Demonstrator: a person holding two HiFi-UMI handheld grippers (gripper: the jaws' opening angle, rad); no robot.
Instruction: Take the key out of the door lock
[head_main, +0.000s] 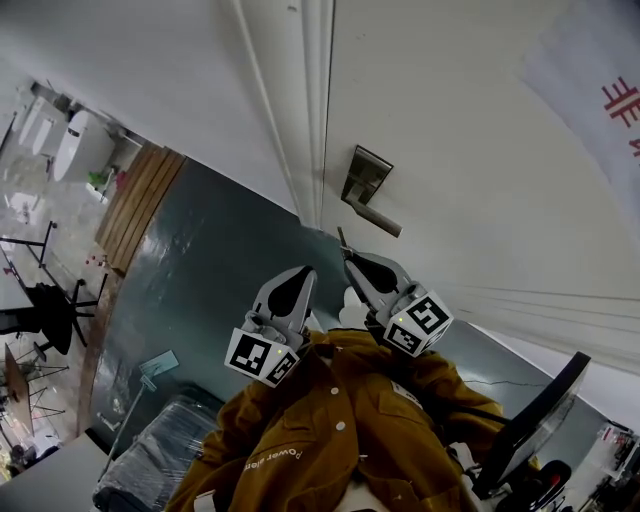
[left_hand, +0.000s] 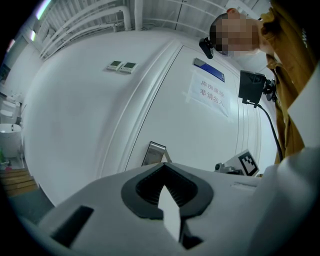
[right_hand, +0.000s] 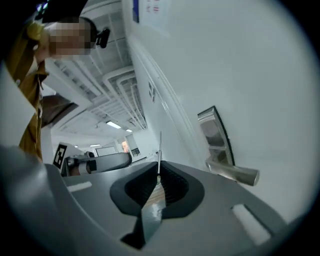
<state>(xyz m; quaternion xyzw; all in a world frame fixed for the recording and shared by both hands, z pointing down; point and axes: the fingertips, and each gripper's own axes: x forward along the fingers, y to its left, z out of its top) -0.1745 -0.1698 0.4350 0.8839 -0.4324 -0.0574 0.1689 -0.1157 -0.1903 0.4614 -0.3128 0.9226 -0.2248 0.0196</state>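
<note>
A thin metal key (right_hand: 160, 150) sticks up from between the jaws of my right gripper (right_hand: 159, 175), which is shut on it. In the head view the key (head_main: 342, 240) and right gripper (head_main: 347, 258) hang below the steel lock plate (head_main: 365, 178) and lever handle (head_main: 380, 221) of the white door, apart from them. The lock plate (right_hand: 216, 134) and handle (right_hand: 235, 173) lie to the right of the key's blade. My left gripper (head_main: 309, 271) hangs just left of the right one, shut with nothing in it. Past the left gripper (left_hand: 164, 164) the lock plate (left_hand: 155, 152) shows.
The door frame (head_main: 315, 110) runs up beside the lock. A paper notice with red print (head_main: 600, 90) hangs on the door. Grey-green floor (head_main: 200, 270), a wooden platform (head_main: 140, 200) and tables and chairs (head_main: 40, 310) lie to the left. A dark screen (head_main: 535, 420) stands at the lower right.
</note>
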